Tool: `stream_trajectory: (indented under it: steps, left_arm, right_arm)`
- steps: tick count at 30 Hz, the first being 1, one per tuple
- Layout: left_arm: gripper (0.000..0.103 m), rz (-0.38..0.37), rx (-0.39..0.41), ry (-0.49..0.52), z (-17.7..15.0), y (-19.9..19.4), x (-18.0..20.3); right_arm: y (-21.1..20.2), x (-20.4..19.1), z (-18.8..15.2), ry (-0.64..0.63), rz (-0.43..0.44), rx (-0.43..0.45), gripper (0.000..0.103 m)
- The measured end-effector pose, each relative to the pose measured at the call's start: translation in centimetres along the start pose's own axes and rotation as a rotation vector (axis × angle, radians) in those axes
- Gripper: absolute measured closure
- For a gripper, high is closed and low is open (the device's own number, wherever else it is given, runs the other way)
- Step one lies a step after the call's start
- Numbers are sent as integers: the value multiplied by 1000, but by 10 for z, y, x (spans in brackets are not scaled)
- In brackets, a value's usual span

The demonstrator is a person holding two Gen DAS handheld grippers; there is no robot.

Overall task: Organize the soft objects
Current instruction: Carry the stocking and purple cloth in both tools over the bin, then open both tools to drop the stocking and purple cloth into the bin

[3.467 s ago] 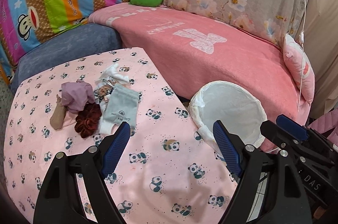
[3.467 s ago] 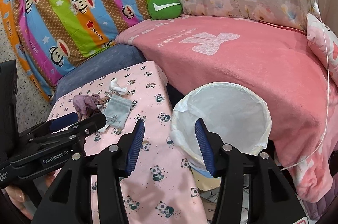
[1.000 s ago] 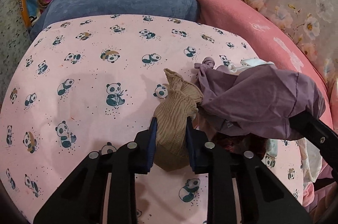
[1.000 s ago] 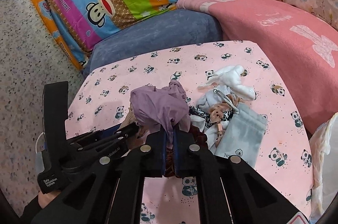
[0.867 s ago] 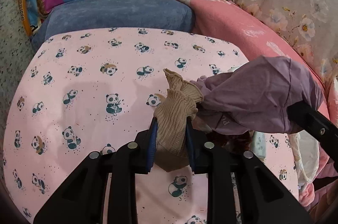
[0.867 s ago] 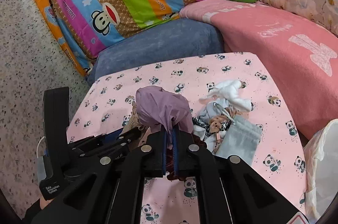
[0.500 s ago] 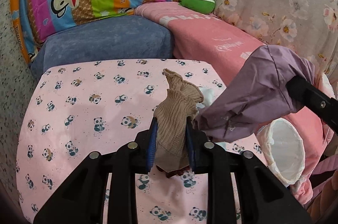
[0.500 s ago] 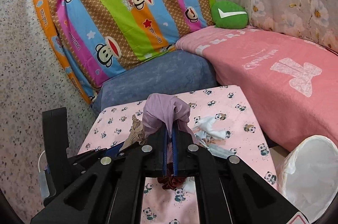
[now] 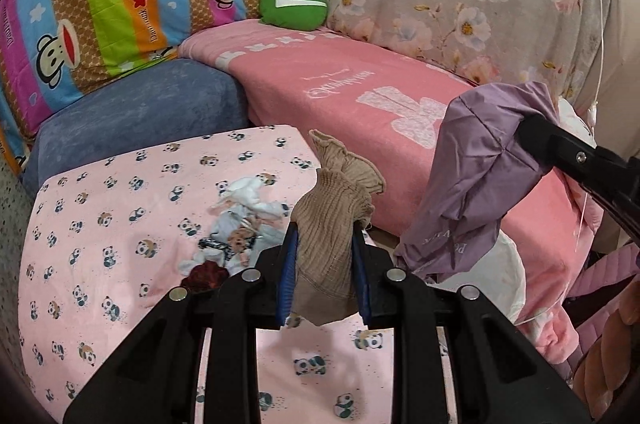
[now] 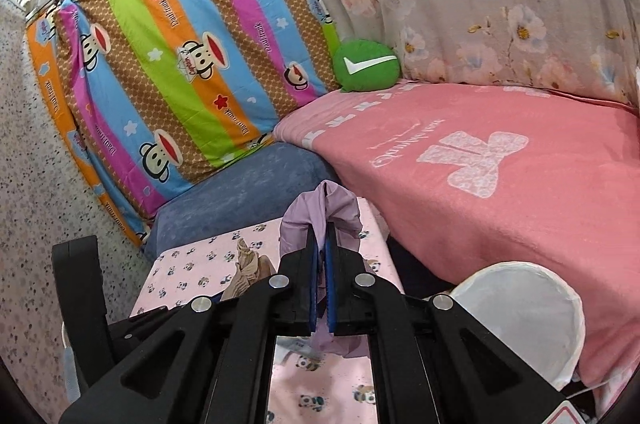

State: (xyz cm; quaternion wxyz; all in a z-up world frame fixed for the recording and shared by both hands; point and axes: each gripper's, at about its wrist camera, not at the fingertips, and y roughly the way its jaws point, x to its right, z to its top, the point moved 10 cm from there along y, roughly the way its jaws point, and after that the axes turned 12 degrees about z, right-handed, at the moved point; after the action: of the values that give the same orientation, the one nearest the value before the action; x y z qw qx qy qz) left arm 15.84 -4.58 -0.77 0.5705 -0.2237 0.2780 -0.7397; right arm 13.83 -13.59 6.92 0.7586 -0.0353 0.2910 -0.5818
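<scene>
Both grippers raised, tilted downward: left fingers [image 9: 289,276] clamping beige sock [image 9: 330,224], right fingers [image 10: 330,284] purple cloth [image 10: 320,212].

Two tongs are in view, a left one [image 9: 325,278] and a right one [image 10: 321,298], each with two blue-padded fingers. One beige sock [image 9: 334,224] and one purple cloth [image 9: 476,184] are up off the surface [image 9: 100,224], one in each pair. On the panda-print surface lie one white sock [image 9: 246,190], one dark red scrunchie [image 9: 206,276] and one small pile of pale cloth bits [image 9: 232,240], too tangled to count. There is one white round hamper [image 10: 520,312], one green cushion [image 10: 366,64], one pink blanket [image 10: 500,164] and one blue cushion [image 9: 140,112].
</scene>
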Motion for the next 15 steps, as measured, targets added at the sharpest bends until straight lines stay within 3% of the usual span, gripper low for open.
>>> stream_trajectory:
  steps: [8,15]
  left_arm:
    - [79,-87,-18,77,-7,0,70]
    - [79,-140,-40,123,-14,2,116]
  right_arm:
    - [-40,81,-7,75,-103,12,98]
    - [-55,129,-18,120,-158,5,98]
